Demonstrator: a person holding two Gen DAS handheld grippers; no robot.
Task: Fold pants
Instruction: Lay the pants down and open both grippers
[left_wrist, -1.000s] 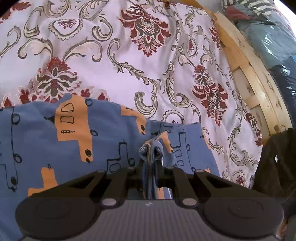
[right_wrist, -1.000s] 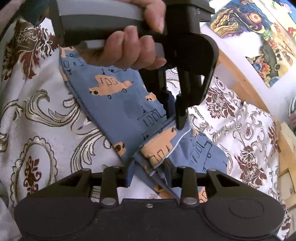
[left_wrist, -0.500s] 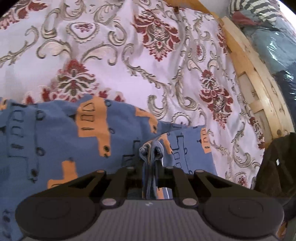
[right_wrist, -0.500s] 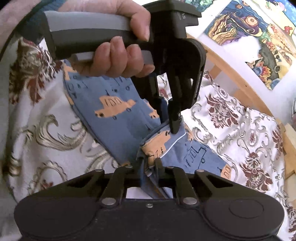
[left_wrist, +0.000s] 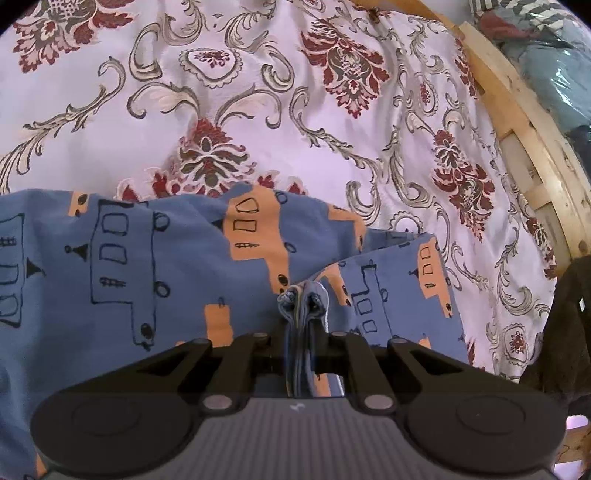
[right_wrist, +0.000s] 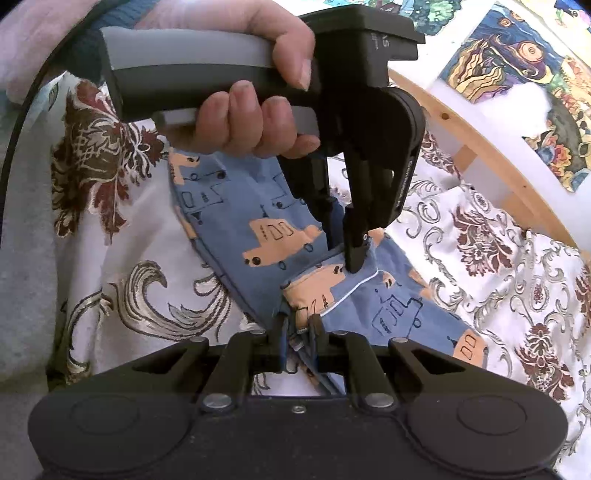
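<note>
Both grippers, left gripper (left_wrist: 301, 314) and right gripper (right_wrist: 297, 325), are pinched onto a bunched edge of the blue pants (left_wrist: 155, 266), which lie on the patterned bedspread (left_wrist: 258, 92), apparently so the held edge travels evenly across during folding.

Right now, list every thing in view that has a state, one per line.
pants: partly folded, lying on the bedspread, gripped at two spots.
left tongs: shut on a bunched edge of the pants.
right tongs: shut on another edge of the pants.
bedspread: spread out, lightly wrinkled.
hand: wrapped around the left tongs' handle.
</note>
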